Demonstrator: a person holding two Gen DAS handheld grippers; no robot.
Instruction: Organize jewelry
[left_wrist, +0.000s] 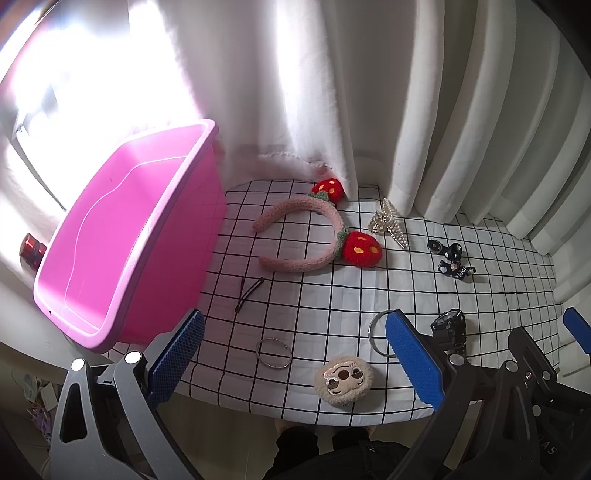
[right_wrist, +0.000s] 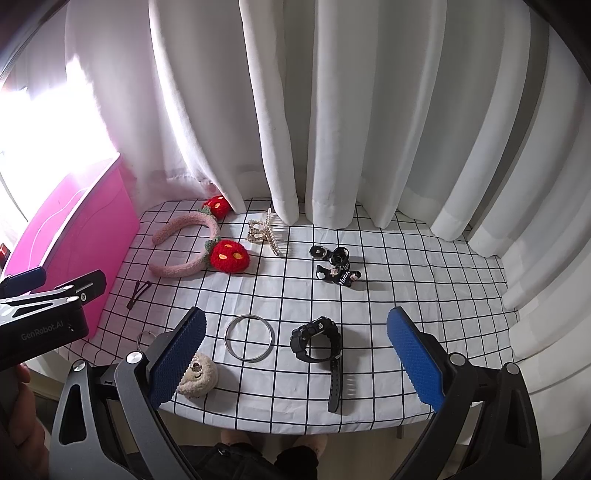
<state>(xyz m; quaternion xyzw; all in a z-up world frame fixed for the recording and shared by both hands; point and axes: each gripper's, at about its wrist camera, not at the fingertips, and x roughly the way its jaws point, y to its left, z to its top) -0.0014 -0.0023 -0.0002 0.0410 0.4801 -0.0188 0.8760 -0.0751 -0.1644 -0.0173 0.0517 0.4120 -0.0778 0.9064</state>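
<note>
Jewelry lies spread on a checked tablecloth (right_wrist: 406, 295). A pink strawberry headband (left_wrist: 314, 236) (right_wrist: 199, 243), a pearl claw clip (left_wrist: 388, 225) (right_wrist: 264, 232), a black patterned hair tie (left_wrist: 452, 260) (right_wrist: 334, 266), a dark hairpin (left_wrist: 249, 293) (right_wrist: 138, 293), a thin bangle (left_wrist: 273, 352), a silver ring bangle (right_wrist: 250, 339) (left_wrist: 376, 332), a black watch (right_wrist: 321, 347) (left_wrist: 448, 326) and a plush bear clip (left_wrist: 343, 380) (right_wrist: 197, 374). My left gripper (left_wrist: 295, 362) is open above the thin bangle. My right gripper (right_wrist: 295, 358) is open around the silver bangle and watch.
An empty pink tub (left_wrist: 122, 236) (right_wrist: 74, 236) stands at the table's left. A red object (left_wrist: 31, 249) sits behind it. White curtains (right_wrist: 351, 110) hang along the back and right. The table's front edge is just below both grippers.
</note>
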